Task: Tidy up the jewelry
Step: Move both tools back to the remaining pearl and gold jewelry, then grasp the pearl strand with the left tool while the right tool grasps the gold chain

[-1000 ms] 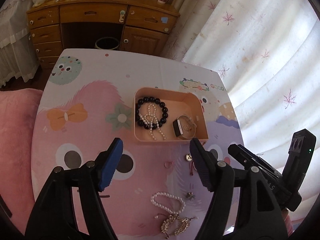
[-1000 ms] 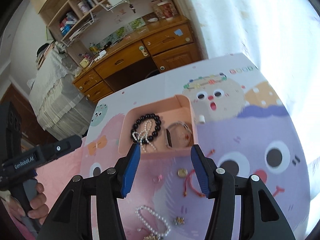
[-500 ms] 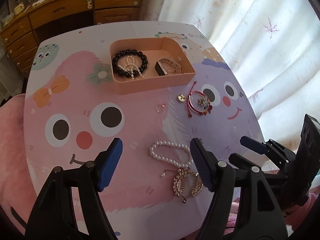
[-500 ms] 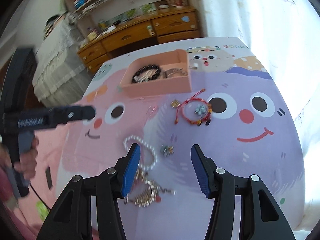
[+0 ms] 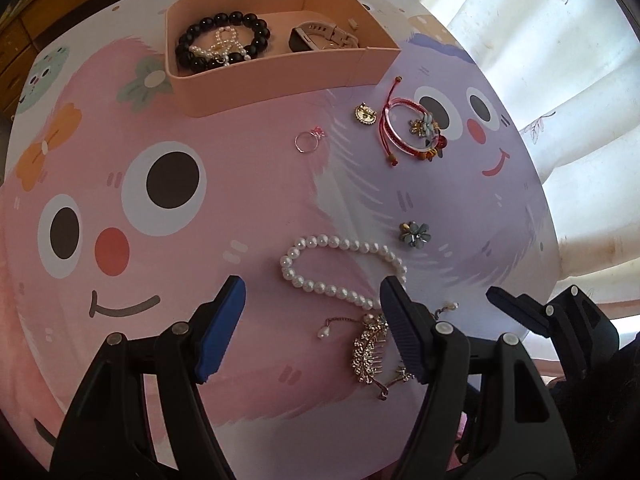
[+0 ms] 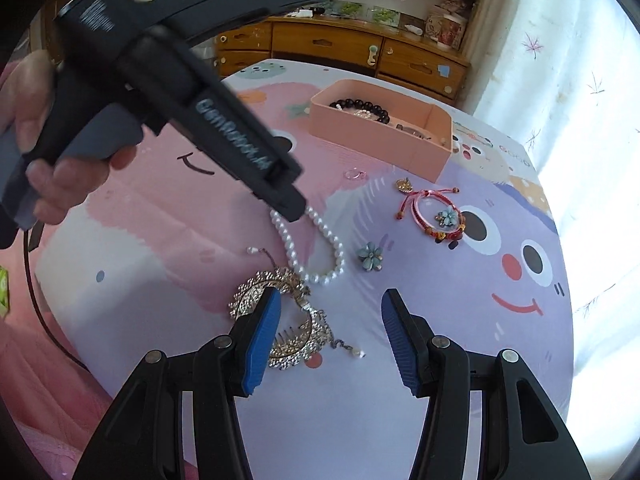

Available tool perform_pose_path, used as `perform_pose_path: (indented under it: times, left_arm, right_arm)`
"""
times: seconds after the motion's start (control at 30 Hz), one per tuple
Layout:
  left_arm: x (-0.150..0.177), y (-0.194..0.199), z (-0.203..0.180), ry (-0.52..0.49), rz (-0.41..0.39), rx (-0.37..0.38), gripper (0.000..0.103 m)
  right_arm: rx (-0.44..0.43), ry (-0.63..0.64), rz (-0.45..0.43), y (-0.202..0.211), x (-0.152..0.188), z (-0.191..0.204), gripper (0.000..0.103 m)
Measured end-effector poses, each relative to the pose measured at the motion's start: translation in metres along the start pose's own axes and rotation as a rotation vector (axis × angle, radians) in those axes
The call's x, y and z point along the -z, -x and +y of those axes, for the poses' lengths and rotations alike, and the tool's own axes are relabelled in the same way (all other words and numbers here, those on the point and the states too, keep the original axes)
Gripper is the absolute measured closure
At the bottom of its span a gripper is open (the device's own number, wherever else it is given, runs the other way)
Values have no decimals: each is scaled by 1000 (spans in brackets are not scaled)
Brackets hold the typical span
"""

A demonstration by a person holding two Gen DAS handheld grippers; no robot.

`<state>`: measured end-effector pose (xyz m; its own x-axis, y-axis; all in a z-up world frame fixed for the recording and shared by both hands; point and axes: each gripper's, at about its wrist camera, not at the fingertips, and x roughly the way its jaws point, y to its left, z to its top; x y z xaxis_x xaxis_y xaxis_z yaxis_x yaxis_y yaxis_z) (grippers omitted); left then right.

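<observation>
On the bench (image 5: 256, 184), covered by a pink and lilac cartoon-face mat, the left gripper (image 5: 312, 322) hangs over the near edge with its blue-padded fingers (image 5: 220, 328) spread apart and nothing between the pads. A hand (image 6: 36, 128) holds its black handle, seen at the left of the right wrist view. Far back toward the far edge sits the shallow peach-pink rectangular tray (image 5: 280, 80); its left part holds a black bead bracelet (image 5: 222, 40) with a small white pearl strand (image 5: 220, 46) lying across it, and its right part holds a beige-strapped watch (image 5: 320, 36). In front of the tray, on the mat, lies a thin pink ring (image 5: 308, 140), then a small round gold charm (image 5: 365, 113), then a red cord bracelet (image 5: 404, 128) with a blue flower piece inside its loop. Nearer the middle, the white pearl bracelet (image 5: 340, 264) lies just ahead of the left gripper, its near end running under the tip of the right-hand finger. A loose grey-blue flower brooch (image 5: 415, 233) lies just beyond it, toward the bench's right edge. Close to the near edge, the gold rhinestone leaf hair comb (image 6: 280, 320) with a dangling pearl drop lies partly behind the left finger of the right gripper (image 6: 330, 334). That gripper's fingers also stand apart, empty, with bare mat between the pads; the comb lies mostly outside the gap, to its left
</observation>
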<state>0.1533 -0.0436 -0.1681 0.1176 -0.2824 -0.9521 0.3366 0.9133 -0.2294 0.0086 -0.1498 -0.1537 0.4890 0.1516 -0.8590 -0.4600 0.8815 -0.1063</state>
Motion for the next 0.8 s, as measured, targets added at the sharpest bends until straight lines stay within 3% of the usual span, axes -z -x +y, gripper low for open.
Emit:
perform_pose_path:
  times: [0.23, 0.3, 0.5, 0.67, 0.8]
  left_arm:
    - [-8, -20, -4, -3, 25, -39, 53]
    - [-8, -24, -7, -26, 21, -68, 63]
    - [-3, -28, -11, -66, 5, -104, 81]
    - [1, -26, -4, -61, -19, -110, 94]
    - [4, -22, 6, -21, -38, -75, 96]
  right_arm:
    - [10, 82, 8, -16, 9, 14, 55]
    - [-3, 80, 17, -24, 11, 18, 59]
    - [-10, 79, 16, -37, 10, 21, 60]
    - [-18, 40, 38, -49, 7, 10, 71]
    - [-44, 3, 46, -55, 4, 0, 77]
